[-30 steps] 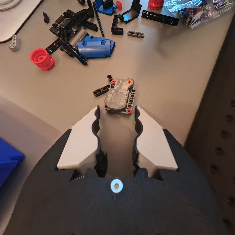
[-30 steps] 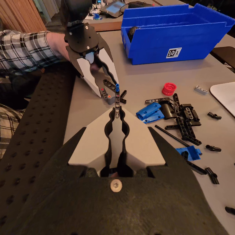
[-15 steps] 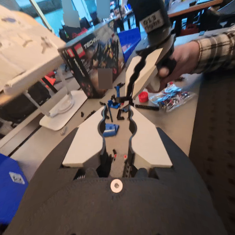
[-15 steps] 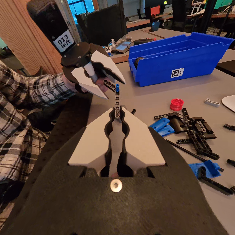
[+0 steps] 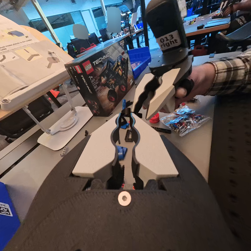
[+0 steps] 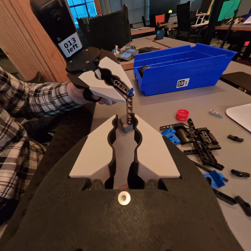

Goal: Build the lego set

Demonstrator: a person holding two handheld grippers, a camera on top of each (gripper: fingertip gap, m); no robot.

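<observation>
Now up off the bench [image 6: 156, 103], above the motor [image 6: 125, 128]: left hand-held gripper [image 5: 125, 114] clamped on short beam [image 6: 120, 86]; right hand-held gripper [image 6: 125, 117] eased apart, releasing long beam [image 6: 129, 108], left hanging by blue pin [image 6: 130, 91]. Joint probably seated.

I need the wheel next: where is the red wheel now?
In the right wrist view, the red wheel lies on the table, right of the right gripper, near the blue bin.

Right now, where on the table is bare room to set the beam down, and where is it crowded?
Bare table lies between the blue bin, the red wheel and the grey motor block. Another free strip runs in front of the bin toward the white stand base. Crowded: the black and blue parts pile at right, and the scattered black connectors nearer the camera.
</observation>
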